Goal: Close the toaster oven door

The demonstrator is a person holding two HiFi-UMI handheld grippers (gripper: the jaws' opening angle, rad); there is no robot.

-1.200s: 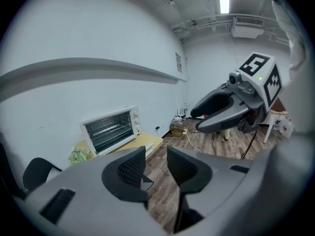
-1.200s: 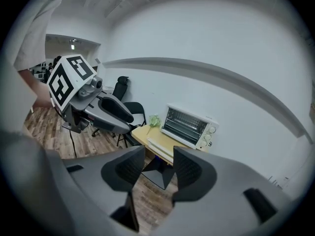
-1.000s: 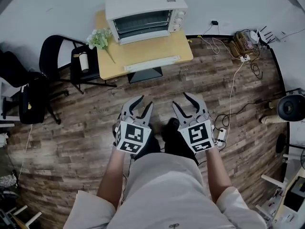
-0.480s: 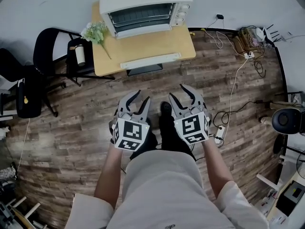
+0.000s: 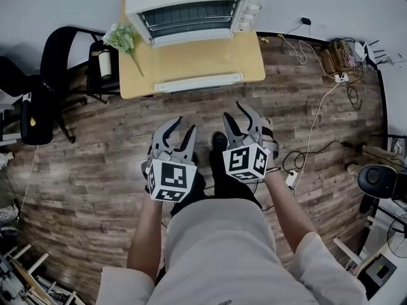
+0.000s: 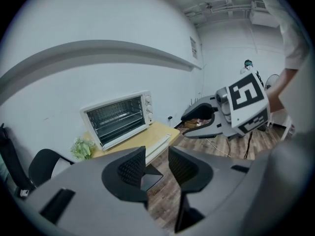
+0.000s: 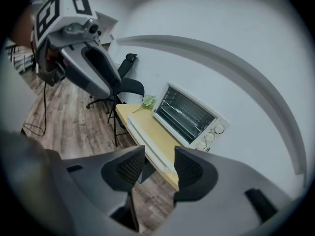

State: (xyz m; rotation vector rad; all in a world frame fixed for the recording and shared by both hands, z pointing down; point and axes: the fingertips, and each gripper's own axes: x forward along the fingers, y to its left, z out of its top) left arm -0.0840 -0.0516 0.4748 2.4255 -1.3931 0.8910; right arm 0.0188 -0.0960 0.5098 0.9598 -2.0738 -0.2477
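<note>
A white toaster oven (image 5: pixel 194 8) stands at the back of a wooden table (image 5: pixel 191 61), its racks showing through the front. Its door looks let down flat, with the white handle bar (image 5: pixel 199 82) near the table's front edge. Both grippers hover over the floor well short of the table. My left gripper (image 5: pixel 179 134) has its jaws opening, with nothing between them. My right gripper (image 5: pixel 236 121) is open and empty, tilted inward. The left gripper view shows the oven (image 6: pixel 118 119) beyond the left gripper (image 6: pixel 156 163). The right gripper view shows the oven (image 7: pixel 187 114) past the right gripper (image 7: pixel 160 168).
A bunch of green flowers (image 5: pixel 121 37) lies on the table's left corner. A black chair (image 5: pixel 60 68) with a bottle (image 5: pixel 105 62) on it stands left of the table. Cables and a power strip (image 5: pixel 334 62) trail over the wooden floor at the right, near a round black device (image 5: pixel 375 180).
The person has stepped toward the table, so the oven sits nearer the top of the view. Both grippers have come closer together, and the right one has turned inward.
</note>
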